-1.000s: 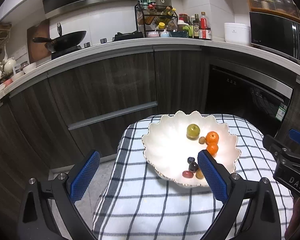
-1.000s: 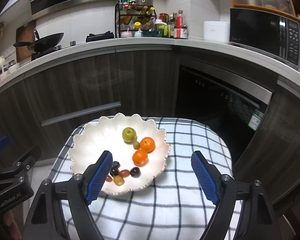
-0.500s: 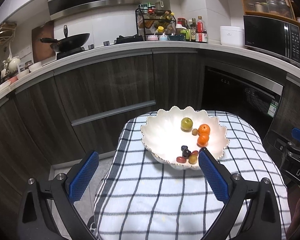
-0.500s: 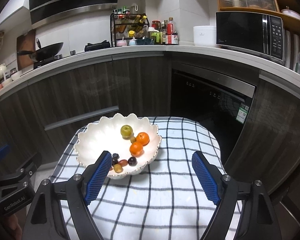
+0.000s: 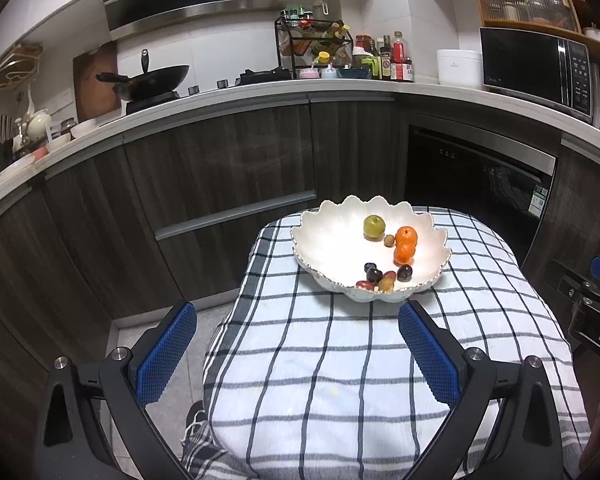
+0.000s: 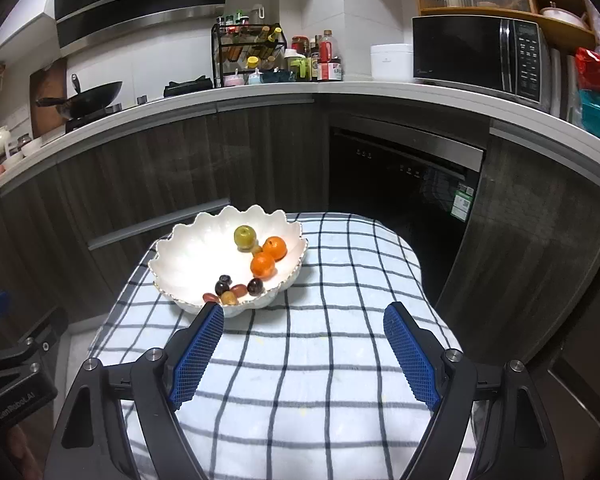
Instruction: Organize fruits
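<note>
Where fruits (image 6: 236, 288) cluster, bowl (image 6: 188, 248) rim hides some.

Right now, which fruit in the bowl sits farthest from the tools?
The green apple, alone at the back of the white bowl, beyond both oranges; it is the only green fruit.

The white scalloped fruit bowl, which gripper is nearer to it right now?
Right. The right gripper has its left fingertip just short of the white scalloped bowl's near rim, jaws open. The left gripper sits a little farther back and left, also open.
</note>
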`<state>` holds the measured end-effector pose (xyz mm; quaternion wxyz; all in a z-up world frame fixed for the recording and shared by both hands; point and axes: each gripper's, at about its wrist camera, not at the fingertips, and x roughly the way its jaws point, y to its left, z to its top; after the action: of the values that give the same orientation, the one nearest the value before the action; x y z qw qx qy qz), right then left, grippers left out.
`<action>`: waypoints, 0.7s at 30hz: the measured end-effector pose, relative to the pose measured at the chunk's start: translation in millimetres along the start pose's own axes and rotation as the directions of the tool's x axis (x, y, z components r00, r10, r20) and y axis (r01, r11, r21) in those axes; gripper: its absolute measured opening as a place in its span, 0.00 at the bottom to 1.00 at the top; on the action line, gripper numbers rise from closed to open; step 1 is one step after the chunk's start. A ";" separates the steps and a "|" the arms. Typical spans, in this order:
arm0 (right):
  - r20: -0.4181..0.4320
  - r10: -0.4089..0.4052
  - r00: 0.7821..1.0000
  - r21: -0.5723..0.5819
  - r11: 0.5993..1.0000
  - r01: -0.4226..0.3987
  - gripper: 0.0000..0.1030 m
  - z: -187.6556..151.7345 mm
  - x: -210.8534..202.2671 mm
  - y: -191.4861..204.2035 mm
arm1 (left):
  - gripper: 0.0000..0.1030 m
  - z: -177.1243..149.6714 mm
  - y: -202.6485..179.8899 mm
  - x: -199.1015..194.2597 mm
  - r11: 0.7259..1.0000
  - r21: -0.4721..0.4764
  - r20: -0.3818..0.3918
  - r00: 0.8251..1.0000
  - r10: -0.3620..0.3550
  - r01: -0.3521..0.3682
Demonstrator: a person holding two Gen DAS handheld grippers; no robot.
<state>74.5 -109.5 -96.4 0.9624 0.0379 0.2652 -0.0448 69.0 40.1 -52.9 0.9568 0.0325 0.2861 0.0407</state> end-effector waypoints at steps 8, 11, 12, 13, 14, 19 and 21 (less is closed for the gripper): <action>0.015 -0.021 1.000 -0.004 1.000 0.021 0.81 -9.0 -18.7 -2.2 | 1.00 -11.3 1.5 -16.0 1.000 -0.010 0.009 1.000 0.000 0.000; 0.012 -0.022 1.000 -0.010 1.000 0.022 0.81 -12.1 -22.6 -2.4 | 1.00 -12.7 3.0 -18.0 1.000 -0.018 0.006 1.000 -0.005 0.005; 0.011 -0.019 1.000 -0.010 1.000 0.019 0.81 -12.6 -23.2 -2.4 | 1.00 -12.2 2.8 -18.0 1.000 -0.017 0.006 1.000 -0.005 0.006; 0.011 -0.018 1.000 -0.010 1.000 0.019 0.81 -12.9 -23.8 -2.5 | 1.00 -12.2 2.9 -18.4 1.000 -0.017 0.008 1.000 -0.005 0.005; 0.013 -0.020 1.000 -0.011 1.000 0.020 0.81 -12.7 -24.3 -2.4 | 1.00 -11.7 2.9 -17.9 1.000 -0.018 0.006 1.000 -0.007 0.007; 0.015 -0.023 1.000 -0.009 1.000 0.023 0.81 -14.5 -26.3 -2.7 | 1.00 -11.1 2.1 -19.4 1.000 -0.016 0.004 1.000 -0.013 0.013; 0.011 -0.019 1.000 -0.004 1.000 0.019 0.81 -14.6 -26.9 -3.4 | 1.00 -10.2 1.1 -19.3 1.000 -0.014 0.002 1.000 -0.014 0.014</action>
<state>43.7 -109.7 -95.3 0.9634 0.0332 0.2604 -0.0536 47.2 39.6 -50.9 0.9576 0.0237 0.2850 0.0357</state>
